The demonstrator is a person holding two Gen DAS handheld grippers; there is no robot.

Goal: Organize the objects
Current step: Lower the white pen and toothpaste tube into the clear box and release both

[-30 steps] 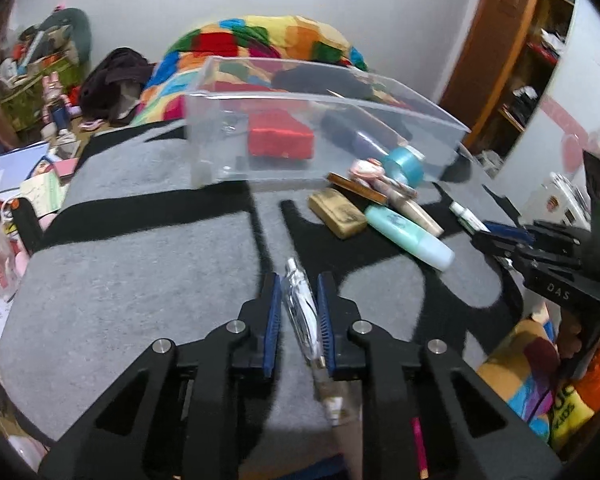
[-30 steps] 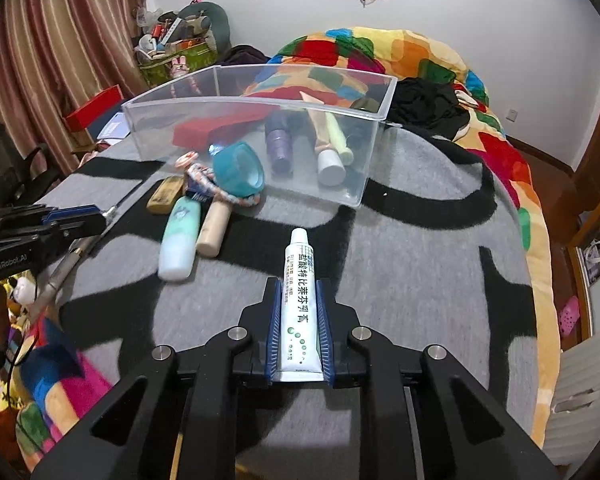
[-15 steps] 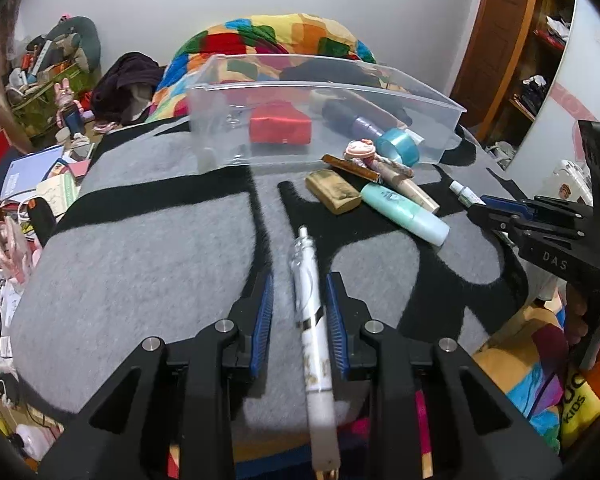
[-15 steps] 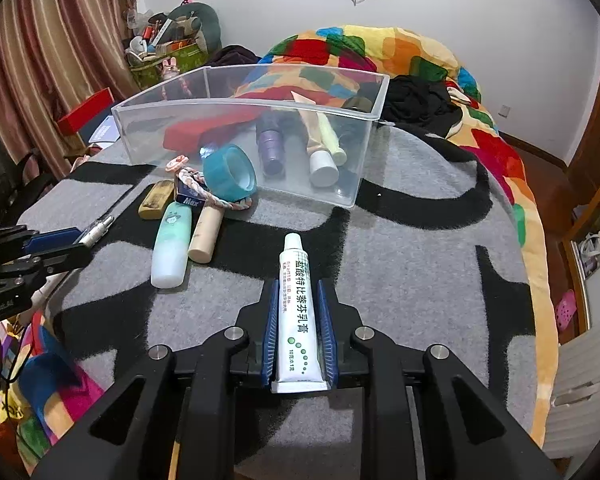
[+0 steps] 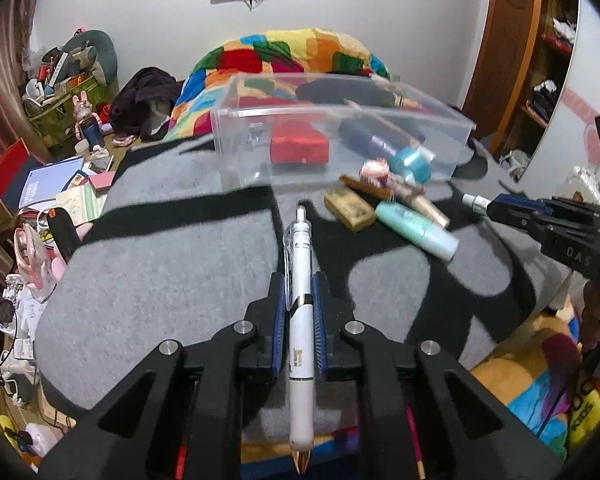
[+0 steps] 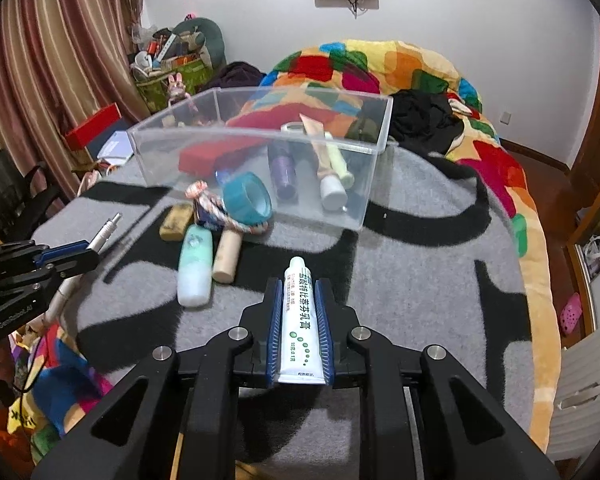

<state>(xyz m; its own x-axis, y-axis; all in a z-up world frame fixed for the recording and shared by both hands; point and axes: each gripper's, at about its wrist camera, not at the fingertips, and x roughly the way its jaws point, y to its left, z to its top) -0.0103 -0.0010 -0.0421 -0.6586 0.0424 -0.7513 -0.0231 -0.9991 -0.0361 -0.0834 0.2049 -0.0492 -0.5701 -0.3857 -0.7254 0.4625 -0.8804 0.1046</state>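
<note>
Left gripper (image 5: 299, 304): pads pinching a white pen (image 5: 300, 300).
Right gripper (image 6: 300, 312): clamped on a white tube (image 6: 301, 320).
Clear bin (image 6: 364, 200): far edge of the grey blanket (image 6: 420, 300).

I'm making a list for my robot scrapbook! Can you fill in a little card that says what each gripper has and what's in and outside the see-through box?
left gripper: shut on white pen
right gripper: shut on white tube
clear box: holds red case, purple bottle, pale tubes
in front of box: teal tape roll, mint bottle, beige tube, tan bar
surface: grey and black blanket
</note>
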